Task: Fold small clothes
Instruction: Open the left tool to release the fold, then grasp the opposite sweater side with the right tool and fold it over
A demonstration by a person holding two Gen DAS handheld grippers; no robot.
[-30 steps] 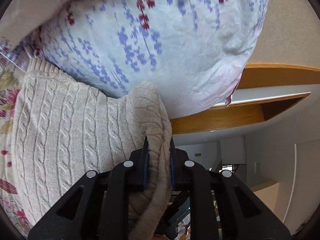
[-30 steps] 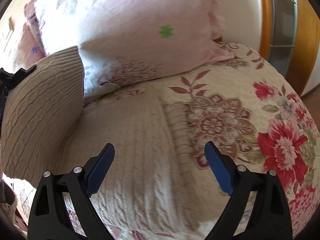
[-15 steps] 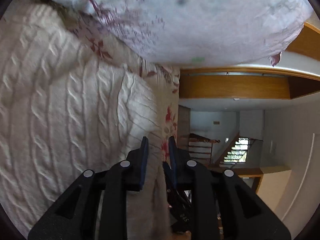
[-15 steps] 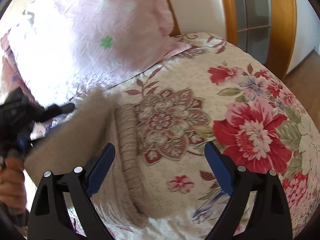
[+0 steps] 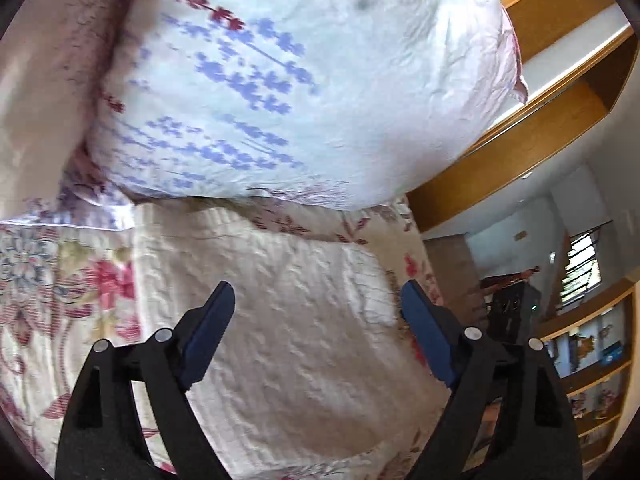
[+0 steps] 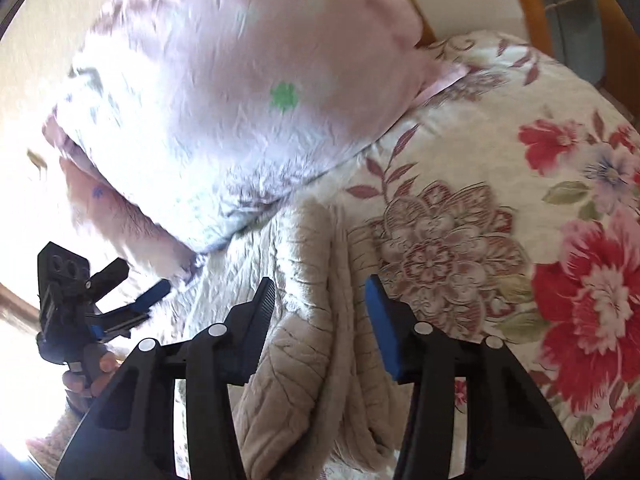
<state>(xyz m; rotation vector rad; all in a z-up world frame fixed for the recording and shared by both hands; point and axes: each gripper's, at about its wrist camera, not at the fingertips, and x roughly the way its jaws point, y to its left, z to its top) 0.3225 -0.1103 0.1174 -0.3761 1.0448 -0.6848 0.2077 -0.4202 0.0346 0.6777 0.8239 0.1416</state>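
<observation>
Left hand-held gripper (image 5: pixel 318 306) just released over cream cable-knit sweater (image 5: pixel 304 344), right hand-held gripper (image 6: pixel 320 294) closing astride its folded ridge, pads apparently not yet pressing, floral bedspread (image 6: pixel 500 184).

This is a bedroom in a home: a bed covered with a cream quilted bedspread printed with red and pink flowers (image 6: pixel 500 184), and against its head a plump pale-pink pillow with a green clover mark (image 6: pixel 248 92) and a white pillow printed with blue and red sprigs (image 5: pixel 304 80). A honey-coloured wooden headboard (image 5: pixel 520 152) runs behind the pillows. Past the bed's edge stand wooden shelves holding small ornaments (image 5: pixel 588 360) and a window with slatted blinds (image 5: pixel 580 264).
</observation>
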